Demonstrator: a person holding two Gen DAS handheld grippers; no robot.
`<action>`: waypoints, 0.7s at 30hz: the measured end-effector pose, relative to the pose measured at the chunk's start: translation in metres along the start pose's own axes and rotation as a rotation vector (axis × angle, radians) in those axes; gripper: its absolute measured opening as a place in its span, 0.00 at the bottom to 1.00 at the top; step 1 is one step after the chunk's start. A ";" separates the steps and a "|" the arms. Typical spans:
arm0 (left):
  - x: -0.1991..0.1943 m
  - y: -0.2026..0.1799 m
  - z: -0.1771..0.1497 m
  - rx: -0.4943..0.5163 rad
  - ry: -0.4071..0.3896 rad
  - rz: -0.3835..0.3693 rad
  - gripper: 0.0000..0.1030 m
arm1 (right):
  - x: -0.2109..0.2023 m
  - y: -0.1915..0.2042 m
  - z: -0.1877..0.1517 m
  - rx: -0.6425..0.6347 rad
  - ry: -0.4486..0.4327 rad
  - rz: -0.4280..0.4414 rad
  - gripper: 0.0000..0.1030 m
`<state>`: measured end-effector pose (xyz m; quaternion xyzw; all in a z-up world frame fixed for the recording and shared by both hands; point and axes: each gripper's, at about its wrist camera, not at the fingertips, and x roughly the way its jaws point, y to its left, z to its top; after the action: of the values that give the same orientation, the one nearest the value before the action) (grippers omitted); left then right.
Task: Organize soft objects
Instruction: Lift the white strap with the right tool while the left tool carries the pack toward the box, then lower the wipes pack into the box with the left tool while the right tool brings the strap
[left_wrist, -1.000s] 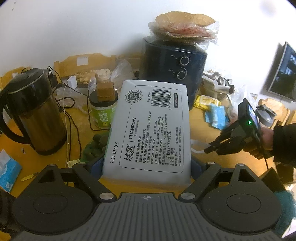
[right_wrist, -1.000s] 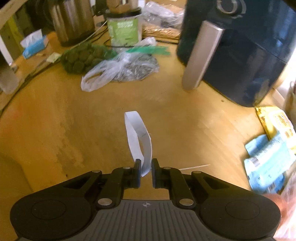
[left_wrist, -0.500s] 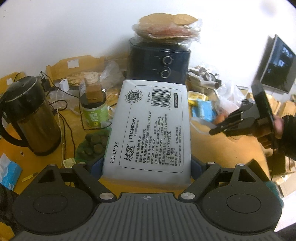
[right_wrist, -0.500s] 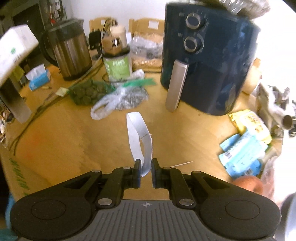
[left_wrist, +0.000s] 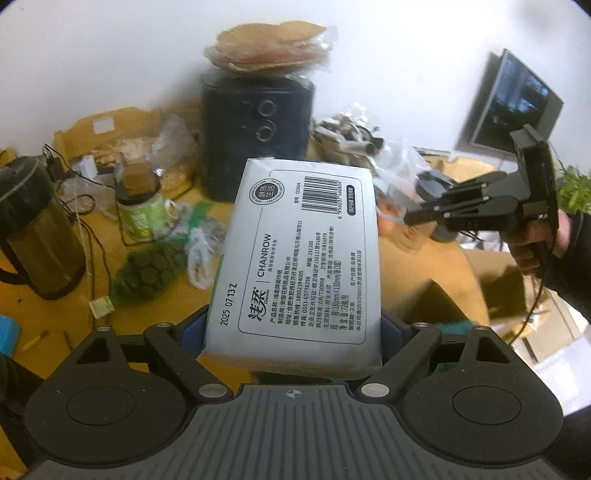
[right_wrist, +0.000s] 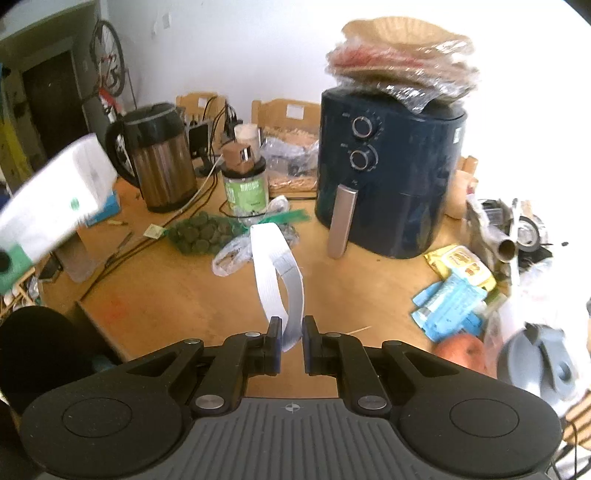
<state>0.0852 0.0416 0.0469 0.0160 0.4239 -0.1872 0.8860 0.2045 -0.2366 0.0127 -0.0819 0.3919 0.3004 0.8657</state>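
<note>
Gripping a white tissue pack (left_wrist: 295, 254) across its near end, the left gripper (left_wrist: 293, 332) holds its jaws spread wide against the pack's two sides, the long axis running straight out from the fingers toward the dark blue air fryer (left_wrist: 256, 136) at the back of the wooden table (left_wrist: 107, 258); the printed label and barcode face the camera, barcode at the far end, and the pack sits raised above the tabletop. The right gripper (right_wrist: 290, 341) has its jaws pressed nearly together on a white paper strip (right_wrist: 277, 273), which loops up and away from the fingers, its folded end pointing toward the fryer. The left wrist view alone shows the right gripper from outside, held in a hand (left_wrist: 532, 243) with a dark sleeve, off to the right of the pack above cardboard boxes, though the strip cannot be made out there. The right wrist view alone shows the pack's blurred other face at the left edge, along with a kettle (right_wrist: 159, 166), a green-labelled jar (right_wrist: 245, 188), a net bag of dark round items (right_wrist: 201, 234) and an apple (right_wrist: 461, 350).
</note>
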 end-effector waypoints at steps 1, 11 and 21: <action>-0.001 -0.003 -0.002 -0.001 0.008 -0.011 0.86 | -0.007 0.001 -0.002 0.006 -0.007 -0.006 0.13; -0.003 -0.032 -0.021 -0.084 0.071 -0.063 0.87 | -0.064 0.015 -0.026 0.068 -0.070 -0.032 0.13; -0.022 -0.055 -0.034 -0.038 -0.021 -0.066 0.88 | -0.091 0.033 -0.048 0.089 -0.089 -0.008 0.13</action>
<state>0.0283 0.0035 0.0486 -0.0169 0.4184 -0.2083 0.8839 0.1085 -0.2691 0.0496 -0.0315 0.3656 0.2828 0.8862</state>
